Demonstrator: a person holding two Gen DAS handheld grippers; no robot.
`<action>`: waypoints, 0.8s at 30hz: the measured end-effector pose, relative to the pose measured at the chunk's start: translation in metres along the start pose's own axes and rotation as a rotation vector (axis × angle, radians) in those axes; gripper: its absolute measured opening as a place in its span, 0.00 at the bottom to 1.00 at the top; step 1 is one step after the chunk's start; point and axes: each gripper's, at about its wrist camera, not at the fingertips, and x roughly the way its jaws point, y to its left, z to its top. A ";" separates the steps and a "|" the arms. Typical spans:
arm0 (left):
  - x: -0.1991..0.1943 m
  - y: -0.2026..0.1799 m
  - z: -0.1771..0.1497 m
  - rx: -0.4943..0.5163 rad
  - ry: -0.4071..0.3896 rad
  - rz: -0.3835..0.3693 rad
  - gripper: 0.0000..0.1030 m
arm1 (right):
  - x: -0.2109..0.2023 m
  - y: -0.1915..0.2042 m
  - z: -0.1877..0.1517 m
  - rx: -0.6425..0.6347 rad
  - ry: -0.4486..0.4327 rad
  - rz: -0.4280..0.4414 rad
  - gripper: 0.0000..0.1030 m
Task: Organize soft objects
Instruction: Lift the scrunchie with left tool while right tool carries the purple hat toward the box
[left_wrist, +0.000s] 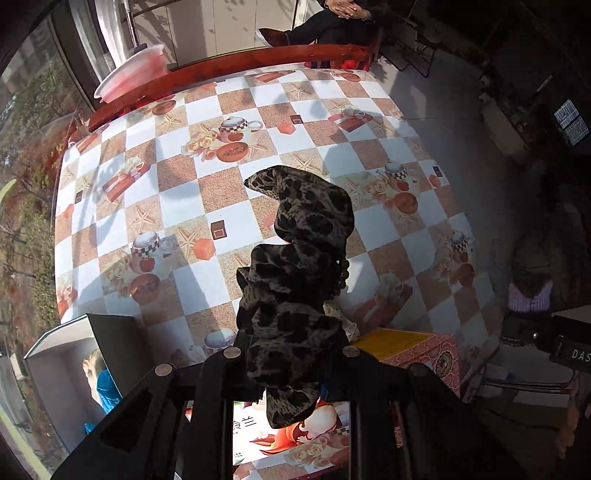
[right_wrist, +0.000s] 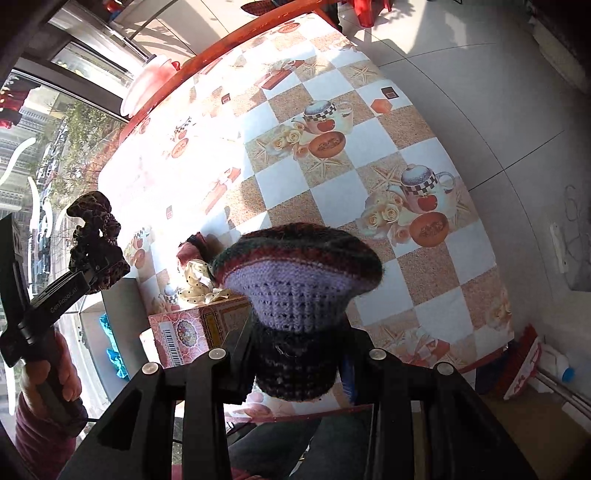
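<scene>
Mid-carry: left gripper (left_wrist: 291, 373) clamped on leopard scrunchie (left_wrist: 299, 280), right gripper (right_wrist: 299, 354) on knitted hat (right_wrist: 295, 273). Next, judged: release above box (right_wrist: 195, 328).

The leopard-print scrunchie (left_wrist: 295, 280) is thin, softly sheened cloth, and the knitted hat (right_wrist: 299, 273) is coarse, fuzzy wool. The bench (left_wrist: 207, 192) wears a smooth, glossy printed covering; the claws are matt black plastic.

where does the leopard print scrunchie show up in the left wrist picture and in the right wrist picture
Left wrist view: the leopard print scrunchie fills the lower centre, clamped in the left gripper.
Right wrist view: it sits at the far left edge, held up above the table.
Shared landmark: the patterned pink box.
</scene>
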 end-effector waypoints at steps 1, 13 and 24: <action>-0.006 0.000 -0.011 0.010 -0.002 0.008 0.21 | -0.002 0.006 -0.002 -0.011 -0.003 0.005 0.36; -0.053 0.018 -0.094 -0.025 -0.041 0.059 0.21 | 0.005 0.116 -0.027 -0.262 0.036 0.057 0.36; -0.072 0.051 -0.120 -0.130 -0.095 0.080 0.21 | 0.030 0.192 -0.060 -0.502 0.126 0.039 0.36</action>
